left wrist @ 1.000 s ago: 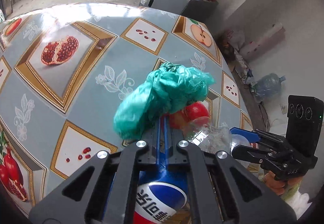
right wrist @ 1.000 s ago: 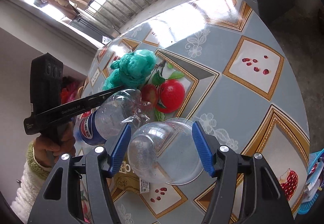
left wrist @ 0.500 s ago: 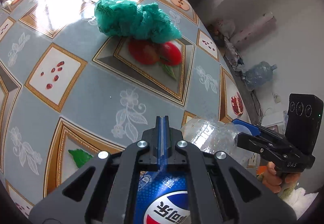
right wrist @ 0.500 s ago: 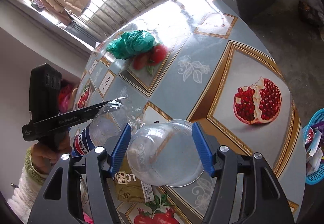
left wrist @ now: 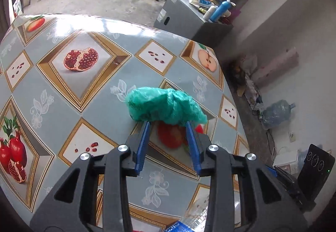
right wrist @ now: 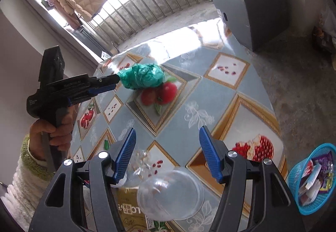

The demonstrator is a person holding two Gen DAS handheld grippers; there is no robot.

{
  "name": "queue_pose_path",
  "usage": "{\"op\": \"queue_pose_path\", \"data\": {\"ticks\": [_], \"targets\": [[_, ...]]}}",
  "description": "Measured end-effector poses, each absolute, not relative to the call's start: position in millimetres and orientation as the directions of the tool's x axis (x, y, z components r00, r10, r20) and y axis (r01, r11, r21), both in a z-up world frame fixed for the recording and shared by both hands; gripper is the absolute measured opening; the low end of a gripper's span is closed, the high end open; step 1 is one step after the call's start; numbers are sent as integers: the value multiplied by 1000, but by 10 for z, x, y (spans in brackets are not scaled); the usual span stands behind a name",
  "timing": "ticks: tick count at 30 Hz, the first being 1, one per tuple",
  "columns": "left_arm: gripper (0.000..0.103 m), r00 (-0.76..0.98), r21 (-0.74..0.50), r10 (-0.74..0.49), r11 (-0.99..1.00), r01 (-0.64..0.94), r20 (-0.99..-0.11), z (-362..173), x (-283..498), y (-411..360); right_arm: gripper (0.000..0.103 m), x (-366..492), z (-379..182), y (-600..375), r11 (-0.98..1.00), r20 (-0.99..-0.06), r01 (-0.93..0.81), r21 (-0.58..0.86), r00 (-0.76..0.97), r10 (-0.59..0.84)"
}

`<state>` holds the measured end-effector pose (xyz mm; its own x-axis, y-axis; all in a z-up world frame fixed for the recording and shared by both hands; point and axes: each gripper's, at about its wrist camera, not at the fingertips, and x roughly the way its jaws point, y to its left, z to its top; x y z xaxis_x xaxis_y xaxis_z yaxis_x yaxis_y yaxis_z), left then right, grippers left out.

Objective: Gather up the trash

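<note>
- My left tongs (left wrist: pixel 167 122) are open, with nothing held in them. The blue tips (left wrist: pixel 145 127) sit right at the near edge of the green plastic bag (left wrist: pixel 164 107).
- The green bag is all scrunched up. It lies on the table (left wrist: pixel 100 101), partly covering a picture of red fruit on the fruit-picture cloth.
- My right tongs (right wrist: pixel 167 137) are wide open too, and they hold nothing.
- A clear plastic cup (right wrist: pixel 170 195) lies on its side below the right tongs, between the two arms, near the table's front edge.
- A crushed clear bottle (right wrist: pixel 139 163) lies just left of the cup.
- A blue basket (right wrist: pixel 310 177) with wrappers in it sits on the floor at the far right.
</note>
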<state>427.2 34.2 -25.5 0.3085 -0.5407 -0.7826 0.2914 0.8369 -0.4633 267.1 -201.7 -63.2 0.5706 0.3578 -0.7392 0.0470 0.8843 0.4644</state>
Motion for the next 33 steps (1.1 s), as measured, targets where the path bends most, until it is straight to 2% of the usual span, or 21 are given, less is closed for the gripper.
{"op": "queue_pose_path", "data": {"ticks": [5, 11, 12, 14, 15, 17, 20, 25, 33], "targets": [[33, 352, -448, -516, 856, 259, -781, -163, 4188, 615, 61, 3436, -509, -1757, 919, -754, -144, 366, 533, 384], [33, 384, -412, -506, 859, 304, -772, -31, 3638, 939, 61, 4193, -825, -1496, 894, -793, -238, 380, 413, 447], [33, 390, -411, -509, 857, 310, -768, -13, 3544, 988, 59, 4262, -904, -1479, 892, -805, -232, 387, 388, 450], [33, 411, -422, -523, 850, 316, -747, 40, 3353, 1106, 37, 4323, -1041, -1467, 890, -818, -217, 402, 352, 455], [33, 427, -428, -532, 845, 319, -731, 72, 3261, 1166, 36, 4314, -1101, -1473, 883, -819, -215, 417, 332, 468], [33, 463, -421, -531, 846, 326, -710, 124, 3077, 1235, 29, 4224, -1103, -1537, 878, -807, -194, 437, 347, 478], [33, 487, -442, -558, 830, 341, -672, 135, 2823, 1271, 27, 4017, -1051, -1680, 900, -817, -155, 408, 379, 435], [33, 486, -454, -609, 793, 407, -627, 85, 2394, 1072, 26, 3514, -865, -2101, 917, -807, -50, 395, 458, 373], [33, 507, -358, -601, 789, 499, -618, 13, 1830, 566, 26, 2132, -596, -2793, 873, -760, 158, 461, 578, 297]]}}
